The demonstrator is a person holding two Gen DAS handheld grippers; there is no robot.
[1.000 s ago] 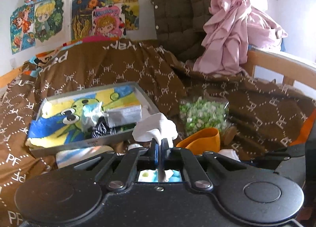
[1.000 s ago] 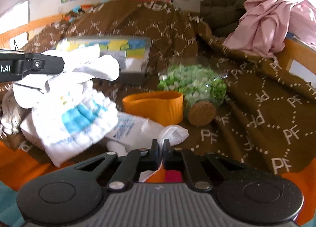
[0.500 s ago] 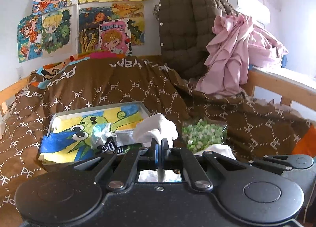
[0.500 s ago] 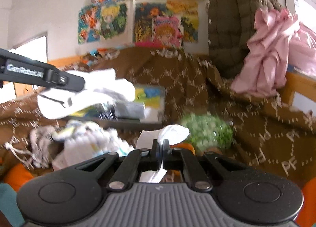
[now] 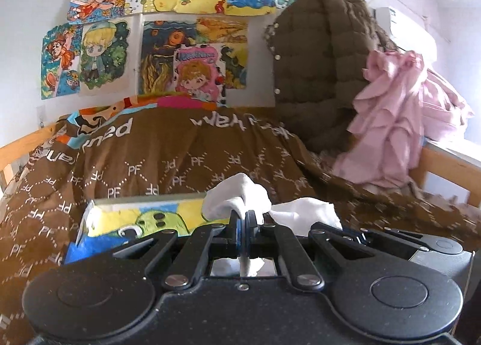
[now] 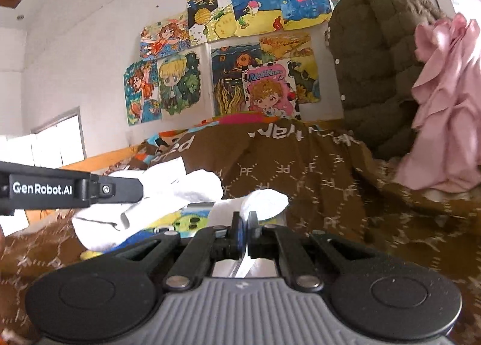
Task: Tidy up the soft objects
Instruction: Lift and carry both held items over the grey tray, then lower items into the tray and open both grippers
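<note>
My left gripper (image 5: 243, 216) is shut on a white sock (image 5: 237, 196), held up above the bed. It shows from the side in the right wrist view (image 6: 141, 190), with the white sock (image 6: 168, 194) hanging from it. My right gripper (image 6: 245, 218) is shut on a second white cloth piece (image 6: 258, 202), also seen in the left wrist view (image 5: 306, 214). A grey box (image 5: 144, 203) with a yellow and blue cartoon lining lies on the bed below both grippers.
A brown patterned quilt (image 5: 180, 158) covers the bed. A brown padded jacket (image 5: 324, 65) and pink cloth (image 5: 396, 122) hang at the right over a wooden rail (image 5: 442, 164). Drawings (image 5: 186, 44) cover the wall.
Both grippers have risen and tilted upward with their white pieces. The green bead jar and orange band have dropped out of view.
</note>
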